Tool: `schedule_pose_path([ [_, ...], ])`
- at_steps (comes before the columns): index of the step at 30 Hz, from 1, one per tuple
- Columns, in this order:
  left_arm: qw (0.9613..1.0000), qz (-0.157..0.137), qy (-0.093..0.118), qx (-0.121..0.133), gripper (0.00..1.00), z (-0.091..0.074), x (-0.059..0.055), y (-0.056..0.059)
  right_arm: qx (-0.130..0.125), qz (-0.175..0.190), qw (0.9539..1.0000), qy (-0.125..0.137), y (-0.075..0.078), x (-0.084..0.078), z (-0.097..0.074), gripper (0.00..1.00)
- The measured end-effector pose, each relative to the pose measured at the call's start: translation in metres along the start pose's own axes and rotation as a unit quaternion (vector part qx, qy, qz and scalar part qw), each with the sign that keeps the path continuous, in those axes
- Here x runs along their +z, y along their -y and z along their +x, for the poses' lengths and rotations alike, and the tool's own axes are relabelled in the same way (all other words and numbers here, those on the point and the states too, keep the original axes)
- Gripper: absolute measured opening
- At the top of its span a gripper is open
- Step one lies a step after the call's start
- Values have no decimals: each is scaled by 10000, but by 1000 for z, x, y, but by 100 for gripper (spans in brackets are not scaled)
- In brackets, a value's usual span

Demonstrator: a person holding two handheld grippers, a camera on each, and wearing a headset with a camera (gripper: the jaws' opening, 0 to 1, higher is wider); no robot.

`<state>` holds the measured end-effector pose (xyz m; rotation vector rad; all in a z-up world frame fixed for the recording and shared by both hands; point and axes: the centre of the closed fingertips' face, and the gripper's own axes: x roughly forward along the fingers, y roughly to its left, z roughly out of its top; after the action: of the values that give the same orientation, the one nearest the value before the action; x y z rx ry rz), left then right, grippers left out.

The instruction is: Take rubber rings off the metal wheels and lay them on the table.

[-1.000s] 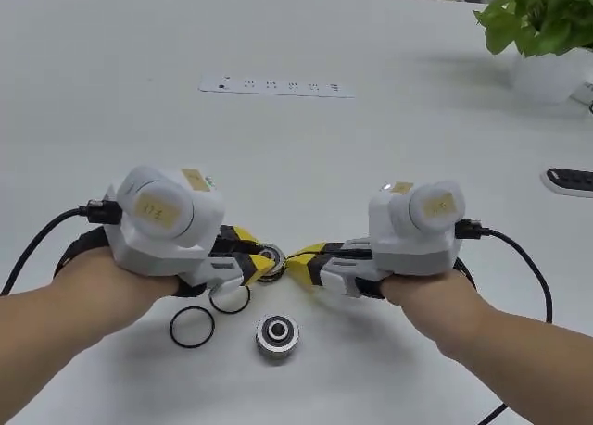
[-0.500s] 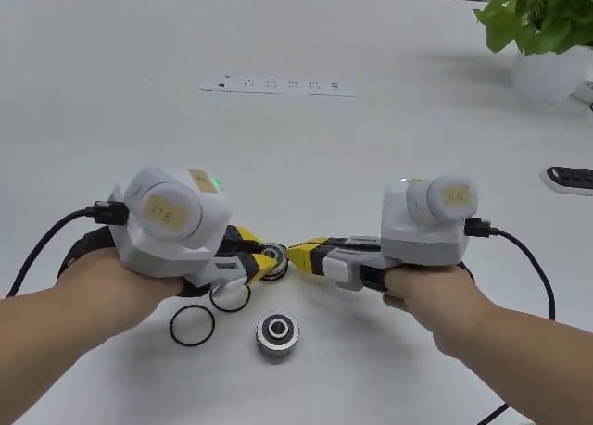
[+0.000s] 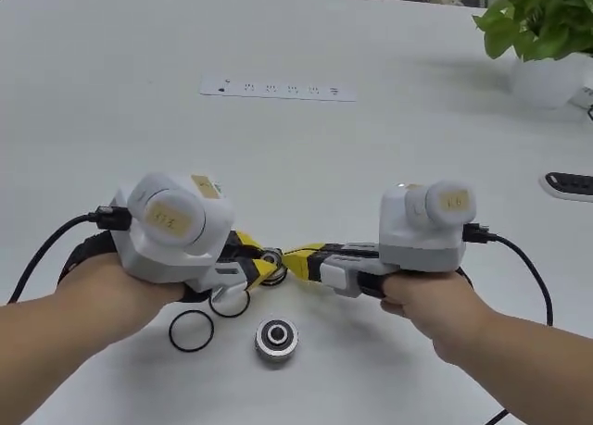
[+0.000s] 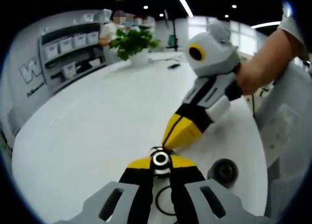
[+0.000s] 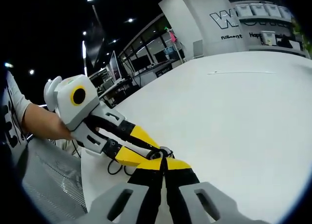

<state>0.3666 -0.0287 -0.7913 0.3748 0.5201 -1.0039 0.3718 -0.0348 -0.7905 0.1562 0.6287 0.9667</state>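
Observation:
My left gripper (image 3: 266,267) (image 4: 161,166) is shut on a small metal wheel (image 3: 271,256) (image 4: 161,159), held just above the white table. My right gripper (image 3: 291,257) (image 5: 164,161) comes in from the right with its yellow jaws shut at the wheel's rim, pinching the black rubber ring (image 5: 165,151) there. The right gripper (image 4: 181,132) meets the wheel from above in the left gripper view. A second metal wheel (image 3: 276,338) (image 4: 224,171) lies flat on the table below the grippers. Two loose black rubber rings (image 3: 192,330) (image 3: 230,302) lie to its left.
A white power strip (image 3: 276,89) lies further back on the table (image 3: 371,147). A potted plant (image 3: 537,22) stands at the back right, and a black object (image 3: 569,181) lies at the right edge. Cables trail from both grippers toward me.
My right gripper has rolled about its own axis, so its housing now faces sideways, while its tips stay at the wheel. The left gripper has barely moved.

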Motion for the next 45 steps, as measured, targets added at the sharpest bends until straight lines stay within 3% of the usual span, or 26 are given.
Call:
schedule_pose_path([
  [14,10000,9,8,28,12,1,-1,-1,224,-1,9997,83,-13,5,3,0],
  [31,9999,45,136,-84,14,-1,1,0,249,139,9995,115,-11,4,2,0],
  [45,9992,5,357,-195,19,-18,10,1,232,216,9992,261,-12,14,-2,0],
])
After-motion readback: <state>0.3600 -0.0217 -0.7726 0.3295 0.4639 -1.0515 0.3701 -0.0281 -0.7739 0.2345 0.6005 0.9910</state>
